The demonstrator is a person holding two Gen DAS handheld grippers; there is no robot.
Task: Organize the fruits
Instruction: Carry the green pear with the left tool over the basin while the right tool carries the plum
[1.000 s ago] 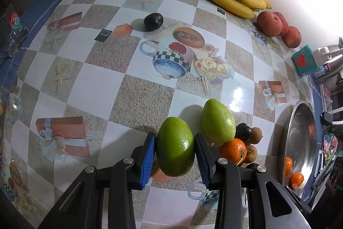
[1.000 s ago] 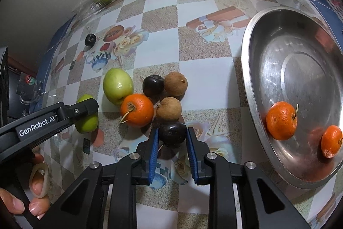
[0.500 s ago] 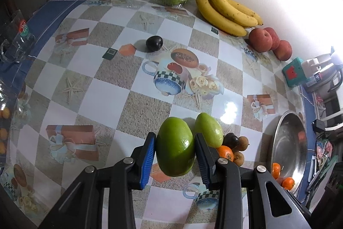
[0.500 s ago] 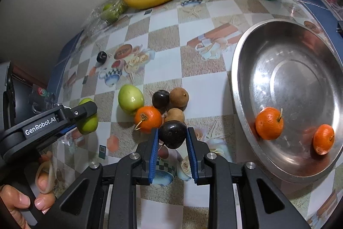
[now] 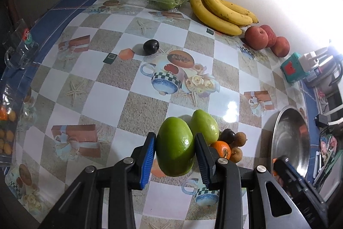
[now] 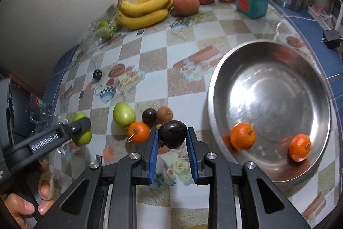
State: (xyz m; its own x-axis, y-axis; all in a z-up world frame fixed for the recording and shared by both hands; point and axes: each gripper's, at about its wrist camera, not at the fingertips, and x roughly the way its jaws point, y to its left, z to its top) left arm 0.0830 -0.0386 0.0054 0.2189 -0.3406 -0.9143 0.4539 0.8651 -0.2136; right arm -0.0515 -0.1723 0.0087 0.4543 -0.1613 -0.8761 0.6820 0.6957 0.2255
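Checkered tablecloth (image 5: 111, 100); left gripper (image 5: 174, 156) pinches glossy green fruit (image 5: 174, 151), right gripper (image 6: 172, 143) pinches dark plum (image 6: 172, 136).

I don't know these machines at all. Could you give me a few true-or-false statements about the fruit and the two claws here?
1. The left claw grips a green oval fruit. True.
2. The right claw is empty. False: it is shut on a dark purple round plum.
3. The round steel bowl holds two small oranges. True.
4. The yellow banana bunch lies in the bowl. False: it lies on the table by the wall.
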